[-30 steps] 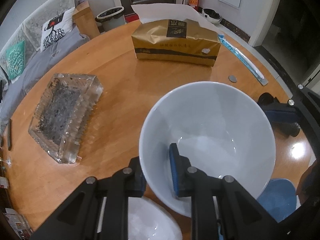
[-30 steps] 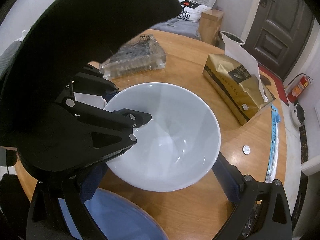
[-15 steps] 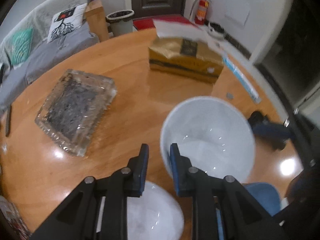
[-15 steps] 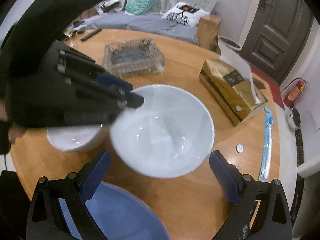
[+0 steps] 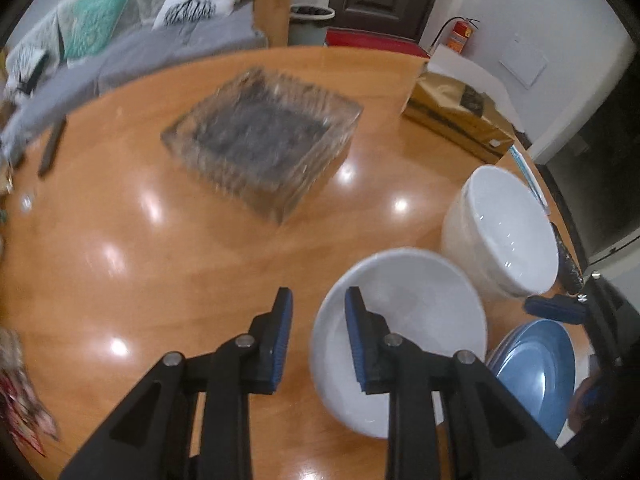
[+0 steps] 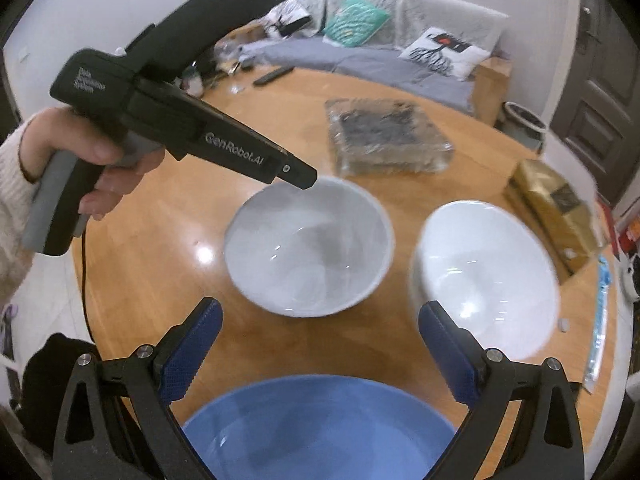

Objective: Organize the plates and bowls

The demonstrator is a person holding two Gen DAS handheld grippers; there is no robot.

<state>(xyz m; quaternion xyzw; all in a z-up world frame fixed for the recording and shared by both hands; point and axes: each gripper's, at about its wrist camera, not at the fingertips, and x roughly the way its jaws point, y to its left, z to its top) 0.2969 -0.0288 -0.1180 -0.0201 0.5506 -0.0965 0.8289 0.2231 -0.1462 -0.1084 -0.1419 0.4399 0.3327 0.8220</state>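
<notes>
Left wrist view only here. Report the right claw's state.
Observer: The right claw is wide open and holds nothing.
Operator: Say what lies under it.
Observer: The blue plate sits close below, between its fingers.
Operator: Give me the bowls' spacing.
Observer: The bowl at the left claw, the first bowl, and the second bowl stand apart, with bare table between them.

The left gripper (image 6: pixel 308 182) bore "GenRobot.AI" in pale letters along its black body; smaller print on its rear block was too blurred to read. On the white wall (image 6: pixel 80 8) behind stood the word "Love".
</notes>
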